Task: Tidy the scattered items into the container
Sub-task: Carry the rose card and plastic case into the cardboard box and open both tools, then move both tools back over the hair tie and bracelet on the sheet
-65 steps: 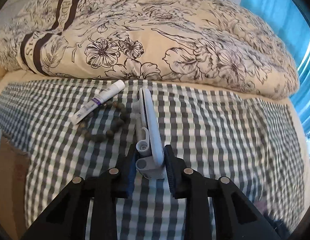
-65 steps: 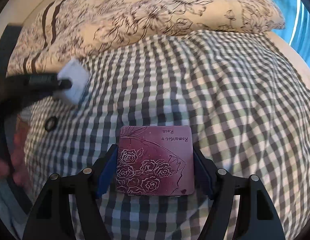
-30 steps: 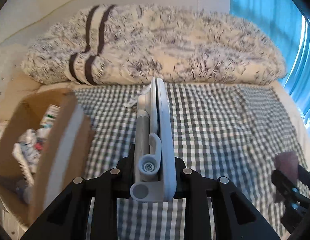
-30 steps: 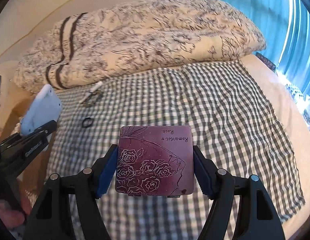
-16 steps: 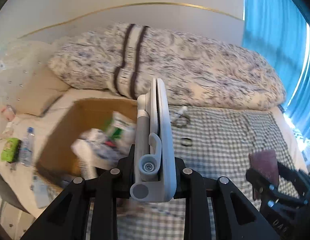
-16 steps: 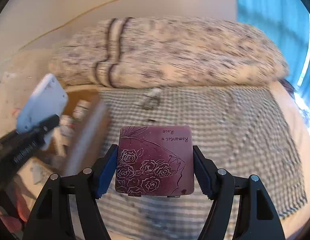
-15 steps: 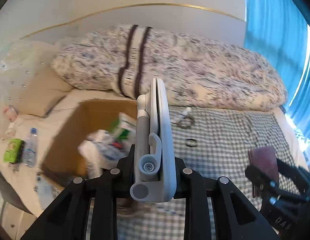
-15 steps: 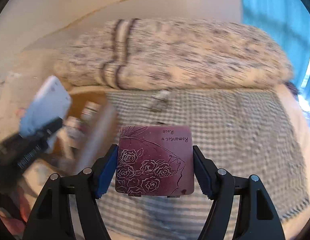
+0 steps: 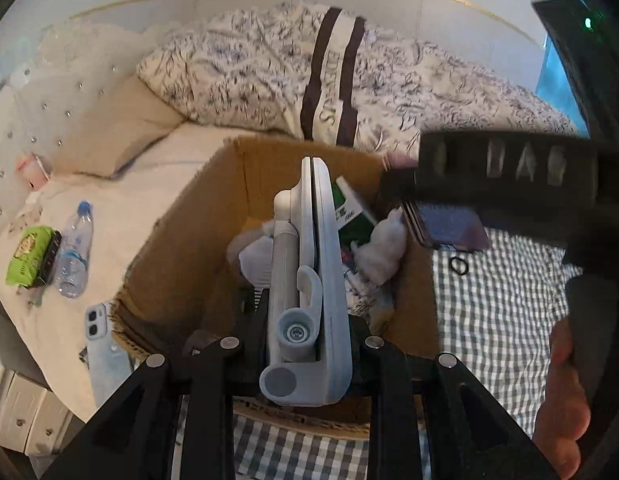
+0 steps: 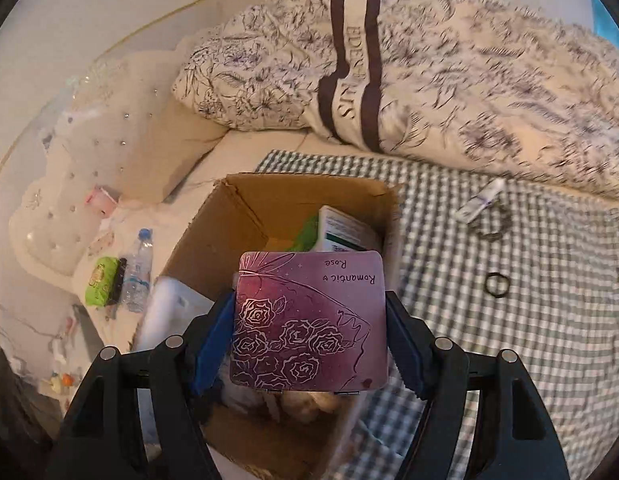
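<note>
My left gripper (image 9: pixel 307 344) is shut on a folded pale-blue phone stand (image 9: pixel 313 280) and holds it over the open cardboard box (image 9: pixel 197 236). My right gripper (image 10: pixel 309 344) is shut on a purple rose-pattern case (image 10: pixel 309 320), also above the cardboard box (image 10: pixel 245 216). From the left wrist view the right gripper's black body (image 9: pixel 509 176) crosses the upper right with the purple case (image 9: pixel 449 228) at the box's right rim. On the checked cloth (image 10: pixel 529 320) lie a white tube (image 10: pixel 481 200), a bead bracelet (image 10: pixel 491 224) and a black ring (image 10: pixel 496 285).
The box holds a green-and-white carton (image 10: pixel 345 228) and white soft items (image 9: pixel 381 252). Left of the box on the cream sheet lie a water bottle (image 9: pixel 73 256), a green packet (image 9: pixel 29 256) and a phone (image 9: pixel 97 328). A floral duvet (image 10: pixel 469 80) lies behind. A hand (image 9: pixel 561 408) shows at right.
Both grippers swung left from over the checked cloth to above the cardboard box, each still holding its item. The right gripper now sits close in front of the left camera.
</note>
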Available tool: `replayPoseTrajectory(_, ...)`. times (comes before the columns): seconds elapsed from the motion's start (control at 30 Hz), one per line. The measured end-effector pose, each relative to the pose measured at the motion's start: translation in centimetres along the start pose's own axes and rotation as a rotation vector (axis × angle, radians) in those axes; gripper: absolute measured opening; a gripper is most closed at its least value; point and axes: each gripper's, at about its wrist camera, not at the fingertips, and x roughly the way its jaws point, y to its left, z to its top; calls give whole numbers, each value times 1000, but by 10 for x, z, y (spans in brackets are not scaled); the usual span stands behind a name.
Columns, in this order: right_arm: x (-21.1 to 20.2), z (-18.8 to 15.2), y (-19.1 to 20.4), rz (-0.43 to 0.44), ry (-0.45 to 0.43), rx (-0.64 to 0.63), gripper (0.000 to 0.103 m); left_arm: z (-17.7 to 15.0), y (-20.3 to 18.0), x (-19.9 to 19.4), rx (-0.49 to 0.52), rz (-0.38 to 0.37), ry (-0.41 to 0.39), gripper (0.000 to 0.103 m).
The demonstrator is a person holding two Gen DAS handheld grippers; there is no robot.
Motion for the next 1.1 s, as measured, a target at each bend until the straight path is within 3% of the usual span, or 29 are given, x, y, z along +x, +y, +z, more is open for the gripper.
replayPoseTrajectory(0.07,2,5,-4,30,-30,24,87,0,0,0,3,9,-29,37)
replayPoseTrajectory(0.1,2,8,-6,23,-36,30,88,1,0,-3,-1,12,-56,65)
replayPoseTrajectory(0.17,-2,11,-6,14,-53,24,88,5,-1,-11,-3,12,-108,103)
replayPoseTrajectory(0.27,-17,13,-14,-5,-90,27,88,9,-7,-25,18,6,-177,103)
replayPoseTrajectory(0.47,-73,8,-54,-48,-147,82,88,6,-39,-33,57,-11,-157,103)
replayPoseTrajectory(0.67,-146,-32,-114,-216,-186,127,88,-14,-89,-52,87,-71,-129,103)
replayPoseTrajectory(0.83,-181,-77,-154,-322,-173,144,88,-36,-130,-60,117,-99,-91,103)
replayPoseTrajectory(1.1,-211,-137,-204,-355,-153,245,88,-63,-173,-61,158,-123,-39,103)
